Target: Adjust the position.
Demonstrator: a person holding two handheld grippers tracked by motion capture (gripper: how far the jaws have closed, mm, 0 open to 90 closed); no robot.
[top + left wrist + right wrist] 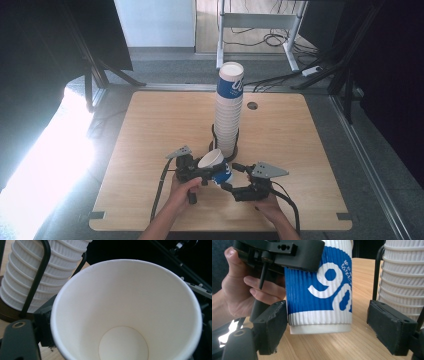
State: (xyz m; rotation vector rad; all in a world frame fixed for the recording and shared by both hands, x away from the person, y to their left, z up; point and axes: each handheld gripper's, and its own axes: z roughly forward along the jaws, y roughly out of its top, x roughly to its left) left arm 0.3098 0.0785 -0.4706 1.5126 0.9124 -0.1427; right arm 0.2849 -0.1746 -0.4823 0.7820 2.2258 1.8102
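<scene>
Left claw [202, 170] grips the paper cup [215, 167] at frame centre, tilted mouth-up, prob. for handover; right claw [327, 327] stands open round its base, w/ pads apart. Cup stack [229, 112] behind on the bench [150, 125].

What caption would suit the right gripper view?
Open right gripper flanks a blue-and-white paper cup held by the left gripper.

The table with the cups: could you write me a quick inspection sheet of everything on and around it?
Surface: wooden table, round hole near its far edge.
Job's things: blue-and-white paper cup held tilted; tall cup stack in a black wire holder.
Clutter: nothing seen.
Grippers: left gripper clamps the cup's wall; right gripper open, jaws either side of the cup's base, one gap clear.
Cables: black cables trail from both grippers; more on the floor.
Surroundings: white desk frame, dark curtains.
</scene>
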